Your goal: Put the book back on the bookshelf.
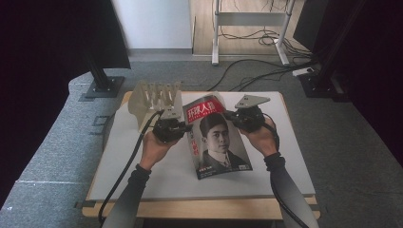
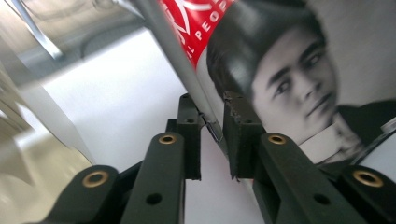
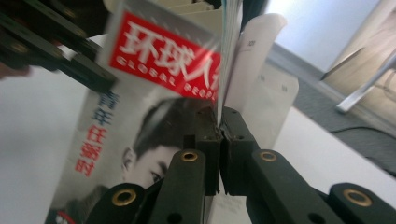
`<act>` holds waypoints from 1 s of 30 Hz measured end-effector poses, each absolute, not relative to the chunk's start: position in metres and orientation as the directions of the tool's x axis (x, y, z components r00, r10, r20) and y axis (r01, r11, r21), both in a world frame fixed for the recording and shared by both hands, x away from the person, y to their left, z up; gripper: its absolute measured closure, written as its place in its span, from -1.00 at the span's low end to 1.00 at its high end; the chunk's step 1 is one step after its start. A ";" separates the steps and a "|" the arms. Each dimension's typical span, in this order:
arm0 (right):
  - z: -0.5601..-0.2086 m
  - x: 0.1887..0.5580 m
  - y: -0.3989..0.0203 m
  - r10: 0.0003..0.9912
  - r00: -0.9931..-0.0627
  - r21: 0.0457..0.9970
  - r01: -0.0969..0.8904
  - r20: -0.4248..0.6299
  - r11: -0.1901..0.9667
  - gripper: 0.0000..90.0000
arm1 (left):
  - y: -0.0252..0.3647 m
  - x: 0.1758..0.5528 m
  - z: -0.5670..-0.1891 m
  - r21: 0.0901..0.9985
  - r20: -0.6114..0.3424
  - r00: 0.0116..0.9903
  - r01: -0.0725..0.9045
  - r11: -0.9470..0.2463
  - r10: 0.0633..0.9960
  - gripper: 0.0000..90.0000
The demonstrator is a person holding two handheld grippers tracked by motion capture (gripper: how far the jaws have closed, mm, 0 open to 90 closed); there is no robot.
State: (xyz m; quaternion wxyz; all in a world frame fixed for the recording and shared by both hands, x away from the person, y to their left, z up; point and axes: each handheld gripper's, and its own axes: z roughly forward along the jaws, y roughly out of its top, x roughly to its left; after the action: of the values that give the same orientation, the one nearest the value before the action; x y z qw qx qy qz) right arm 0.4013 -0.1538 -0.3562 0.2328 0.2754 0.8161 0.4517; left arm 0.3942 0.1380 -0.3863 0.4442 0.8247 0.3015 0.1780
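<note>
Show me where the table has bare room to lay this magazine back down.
Free: the white table top near the front edge, and the strip right of the right gripper. Crowded: the far left corner, where the wooden rack stands behind the left gripper gripping the magazine.

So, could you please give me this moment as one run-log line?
left gripper: shut on magazine spine edge | right gripper: shut on opposite edge | magazine: top lifted off white table | rack: behind, untouched

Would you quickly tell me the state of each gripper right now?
Left gripper: shut on the magazine, at its spine edge.
Right gripper: shut on the magazine's cover edge.
</note>
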 end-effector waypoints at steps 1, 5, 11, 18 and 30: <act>-0.355 0.402 -0.156 0.670 -0.731 0.875 0.232 -0.132 0.426 0.90 | 0.139 0.392 -0.383 0.852 0.046 0.751 0.315 -0.419 0.658 0.80; -0.360 0.401 -0.163 0.678 -0.725 0.879 0.239 -0.122 0.412 0.91 | 0.142 0.384 -0.377 0.860 0.080 0.751 0.280 -0.426 0.656 0.81; -0.364 0.387 -0.181 0.681 -0.727 0.892 0.245 -0.090 0.379 0.90 | 0.137 0.357 -0.369 0.860 0.110 0.800 0.221 -0.460 0.589 0.78; -0.369 0.369 -0.201 0.667 -0.741 0.908 0.230 -0.069 0.349 0.90 | 0.117 0.361 -0.360 0.848 0.129 0.823 0.197 -0.492 0.552 0.51; -0.370 0.366 -0.206 0.655 -0.752 0.910 0.221 -0.069 0.350 0.90 | 0.101 0.383 -0.360 0.819 0.117 0.816 0.243 -0.520 0.566 0.56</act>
State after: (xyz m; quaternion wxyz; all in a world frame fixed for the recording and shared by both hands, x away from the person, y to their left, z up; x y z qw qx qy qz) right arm 0.3664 -0.2056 -0.3705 0.2178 0.2763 0.7922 0.4987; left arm 0.3826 0.1009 -0.3600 0.4286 0.8510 0.2378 0.1886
